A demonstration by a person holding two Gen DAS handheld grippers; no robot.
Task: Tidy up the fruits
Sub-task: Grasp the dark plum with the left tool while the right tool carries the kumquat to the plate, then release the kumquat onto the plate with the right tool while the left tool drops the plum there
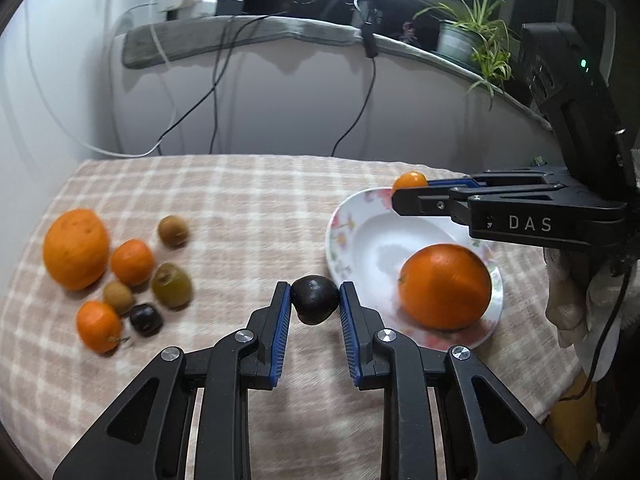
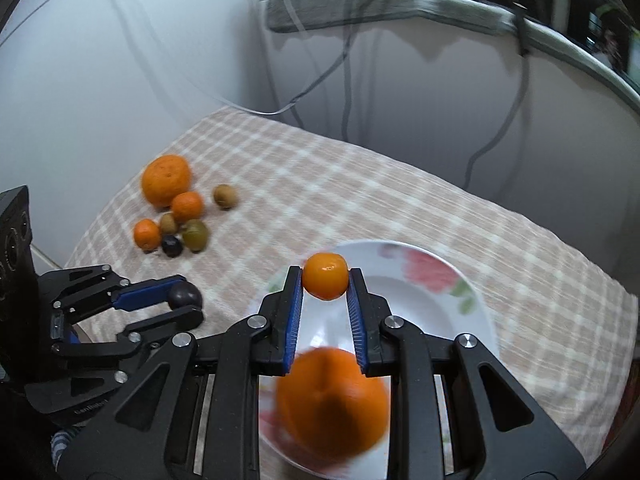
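Observation:
My left gripper [image 1: 315, 294] is shut on a dark plum [image 1: 315, 299], held above the checked cloth just left of the flowered white plate [image 1: 360, 216]. It also shows in the right wrist view [image 2: 188, 300]. My right gripper [image 2: 325, 276] is shut on a small mandarin [image 2: 325, 275] above the plate [image 2: 476, 312]; in the left wrist view the mandarin [image 1: 410, 180] shows at the plate's far rim. A large orange [image 1: 445, 286] lies in the plate, blurred in the right wrist view [image 2: 332, 404].
A cluster of fruit lies at the table's left: a big orange [image 1: 76, 249], two mandarins [image 1: 132, 262], kiwis [image 1: 171, 285], a dark plum [image 1: 146, 319]. Cables hang down the wall behind. A potted plant [image 1: 476, 40] stands on the ledge.

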